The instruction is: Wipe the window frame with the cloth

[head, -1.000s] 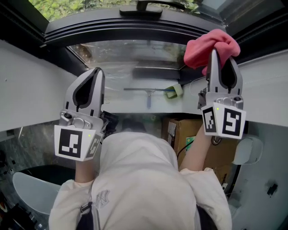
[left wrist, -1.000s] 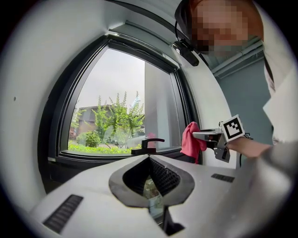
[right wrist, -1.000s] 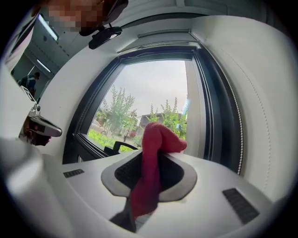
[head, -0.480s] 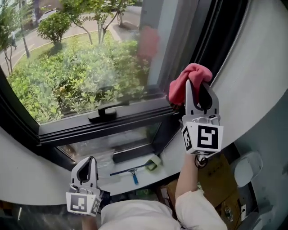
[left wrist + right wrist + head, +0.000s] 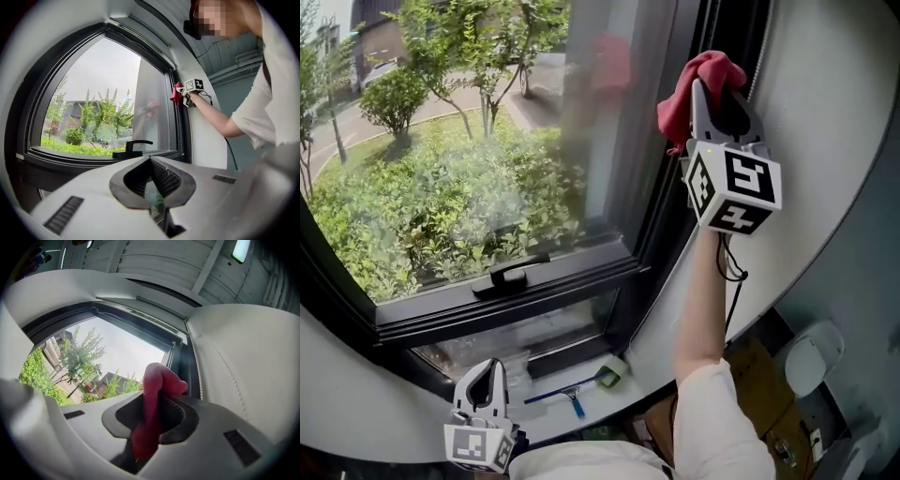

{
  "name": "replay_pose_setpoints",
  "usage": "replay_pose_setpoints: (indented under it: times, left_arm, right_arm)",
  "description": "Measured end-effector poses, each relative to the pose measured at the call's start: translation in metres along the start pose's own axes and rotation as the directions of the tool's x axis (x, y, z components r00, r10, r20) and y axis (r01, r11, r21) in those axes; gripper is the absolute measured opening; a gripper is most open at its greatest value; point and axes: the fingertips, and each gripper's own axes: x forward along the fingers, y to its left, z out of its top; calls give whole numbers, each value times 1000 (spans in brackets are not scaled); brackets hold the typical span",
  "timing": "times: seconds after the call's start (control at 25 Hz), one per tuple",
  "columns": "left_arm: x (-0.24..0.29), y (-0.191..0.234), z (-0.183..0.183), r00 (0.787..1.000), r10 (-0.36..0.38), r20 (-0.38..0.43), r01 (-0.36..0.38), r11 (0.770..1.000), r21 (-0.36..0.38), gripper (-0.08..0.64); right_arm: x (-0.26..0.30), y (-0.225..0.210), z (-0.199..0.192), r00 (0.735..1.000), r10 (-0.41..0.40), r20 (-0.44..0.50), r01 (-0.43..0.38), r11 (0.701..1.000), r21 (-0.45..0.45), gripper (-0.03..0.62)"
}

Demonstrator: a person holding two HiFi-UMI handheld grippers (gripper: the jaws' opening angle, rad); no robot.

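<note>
Right gripper (image 5: 713, 94) has risen along the window. Left gripper (image 5: 491, 368) hangs low, jaws closed on nothing. The right clamps the red cloth (image 5: 679, 96) at the frame (image 5: 673, 202), right upright. Steady pressure, keeping the cloth flat against the frame, should wipe best.
</note>
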Motion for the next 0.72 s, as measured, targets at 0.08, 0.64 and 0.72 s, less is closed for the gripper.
replay_pose_setpoints:
  times: [0.08,0.64,0.72]
  left_arm:
    - [3,-2,1,1000,-13,2,13,1000,-6,8]
    - [18,1,-6,999,-53,-9,53,998,-30,8]
    - [19,1,-6,998,-60,-4,59,998,-31,8]
  right_arm:
    - [15,-10,15,1000,-7,17,7,1000,-3,90]
    - [67,-42,37,996,-85,-1,85,993,-78,89]
    - [66,-40,36,996,-92,0,92,992,-89,89]
